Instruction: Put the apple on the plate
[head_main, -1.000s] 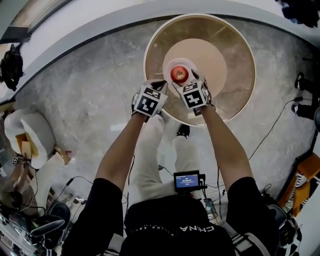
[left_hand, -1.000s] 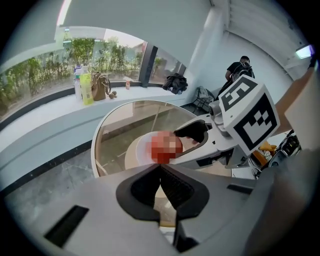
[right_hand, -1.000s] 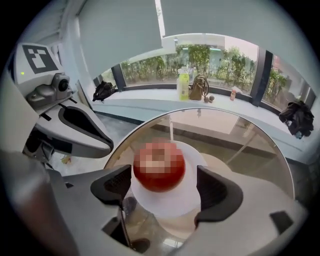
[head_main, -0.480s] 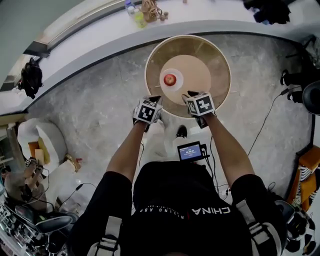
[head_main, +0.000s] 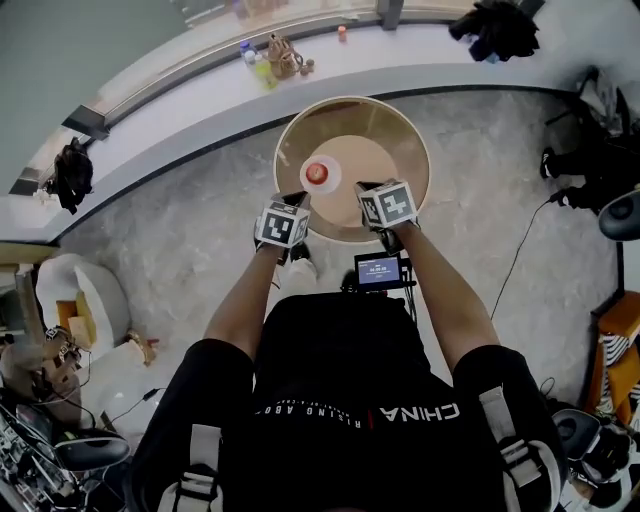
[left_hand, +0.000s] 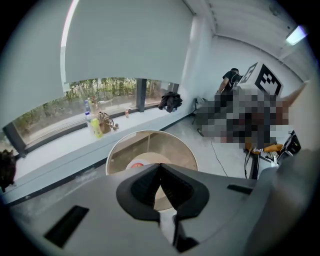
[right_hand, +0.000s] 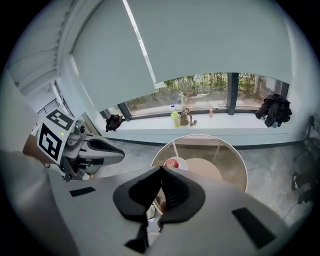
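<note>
Plainly, in the head view the red apple (head_main: 316, 173) sits on the small white plate (head_main: 330, 183) on the round glass-topped table (head_main: 400, 150). The left gripper (head_main: 291, 206) and right gripper (head_main: 371, 194) hang at the table's near rim, apart from the plate. The left gripper view shows its jaws pressed together on nothing. The right gripper view shows the same, with the apple beyond the tips. The placing looks finished, so any retreat should go straight back, clear of the rim and plate.
</note>
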